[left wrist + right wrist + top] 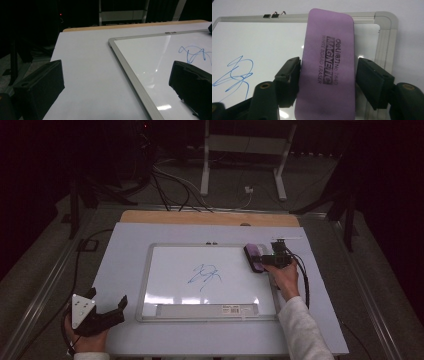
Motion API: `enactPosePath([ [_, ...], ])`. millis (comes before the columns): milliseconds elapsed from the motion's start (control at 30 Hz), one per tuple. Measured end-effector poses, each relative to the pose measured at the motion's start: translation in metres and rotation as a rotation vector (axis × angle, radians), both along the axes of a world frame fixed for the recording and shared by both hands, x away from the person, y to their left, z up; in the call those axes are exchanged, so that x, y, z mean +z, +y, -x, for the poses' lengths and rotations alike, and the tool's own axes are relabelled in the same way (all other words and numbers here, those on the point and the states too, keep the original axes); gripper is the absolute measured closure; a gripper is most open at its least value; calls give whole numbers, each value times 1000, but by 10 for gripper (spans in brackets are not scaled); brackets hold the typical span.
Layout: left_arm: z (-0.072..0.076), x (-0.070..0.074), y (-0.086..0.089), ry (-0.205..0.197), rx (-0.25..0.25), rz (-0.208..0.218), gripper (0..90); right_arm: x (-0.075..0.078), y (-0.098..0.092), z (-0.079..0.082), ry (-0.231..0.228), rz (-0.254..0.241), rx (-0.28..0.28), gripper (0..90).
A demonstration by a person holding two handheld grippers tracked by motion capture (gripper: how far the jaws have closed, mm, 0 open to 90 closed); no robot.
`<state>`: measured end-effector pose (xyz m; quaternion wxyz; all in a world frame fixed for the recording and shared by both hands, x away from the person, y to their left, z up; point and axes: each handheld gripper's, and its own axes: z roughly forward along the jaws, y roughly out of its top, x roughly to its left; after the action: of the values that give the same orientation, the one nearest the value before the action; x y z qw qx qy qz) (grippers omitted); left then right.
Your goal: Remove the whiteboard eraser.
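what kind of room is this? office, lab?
Probably a lab or recording workspace: a dark room, loose cables on the floor, a bare desk frame behind, and one table holding a whiteboard with an eraser.

room: dark | floor (350, 270): grey | white desk frame (245, 150) behind | cables (175, 185) on floor

A: What lies around the work?
B: A pale surface (125, 250) with a wooden edge (200, 217) at its far side.
A: And beyond it?
B: A white stand (245, 150) on the grey floor (235, 195), cables (170, 185) trailing beside it, darkness behind.
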<state>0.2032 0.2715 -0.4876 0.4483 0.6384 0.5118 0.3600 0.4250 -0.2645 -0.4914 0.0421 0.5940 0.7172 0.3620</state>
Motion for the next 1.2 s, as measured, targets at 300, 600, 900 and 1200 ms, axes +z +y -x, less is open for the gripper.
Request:
enactPosePath([
  [300,0,0,0,0,0,0,6,3,5,1,-23,19,2,407],
  [600,0,0,0,2,2,-1,6,9,5,4,-55,12,1,408],
  [900,0,-1,0,5,1,-3,6,13,7,7,-74,10,7,408],
  [1200,0,-1,0,6,1,-3,6,19,8,9,-99,-1,20,408],
])
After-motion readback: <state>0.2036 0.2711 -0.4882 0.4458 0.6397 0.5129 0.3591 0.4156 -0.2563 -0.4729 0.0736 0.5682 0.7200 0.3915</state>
